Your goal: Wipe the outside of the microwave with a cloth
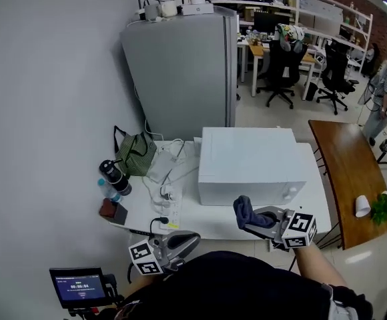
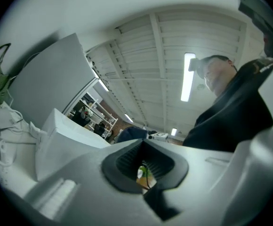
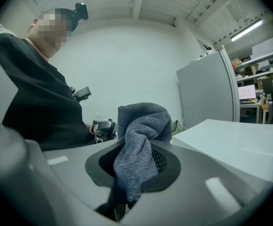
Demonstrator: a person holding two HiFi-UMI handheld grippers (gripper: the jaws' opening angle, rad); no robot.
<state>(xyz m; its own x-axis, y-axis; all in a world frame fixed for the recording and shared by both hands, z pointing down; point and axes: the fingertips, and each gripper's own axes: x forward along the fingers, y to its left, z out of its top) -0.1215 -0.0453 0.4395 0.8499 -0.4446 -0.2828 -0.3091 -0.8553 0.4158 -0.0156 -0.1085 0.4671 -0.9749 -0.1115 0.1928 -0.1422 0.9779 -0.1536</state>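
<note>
Right gripper [image 1: 260, 220] [image 3: 134, 164]: jaws clamped on a blue-grey cloth [image 1: 248, 212] [image 3: 141, 131]. The cloth bunches up above the pads, and a tail hangs down between them. The gripper is held just off the near right corner of the microwave [image 1: 250, 169]; from the head view I cannot tell whether the cloth touches the casing.

Left gripper [image 1: 188, 240] [image 2: 145, 166]: jaws together, nothing between the pads, only a thin slit of background showing through. It sits low at the near edge of the table [image 1: 213, 222], left of the right gripper and apart from the microwave.

The microwave is white and stands at the centre-right of the white table. Its top is bare, and its door is closed as far as the head view shows.

A grey fridge [image 1: 180, 65] stands just beyond the microwave, against the wall.

Left of the microwave on the table:
- green bag [image 1: 135, 153] at the far side
- black bottle [image 1: 115, 177] near the left edge
- white power strip [image 1: 170, 212] with cables, nearer in

A small lit screen [image 1: 79, 287] sits below the table's near left corner.

To the right, apart from the white table, a wooden table [image 1: 347, 172] carries an upturned white cup [image 1: 361, 206].
</note>
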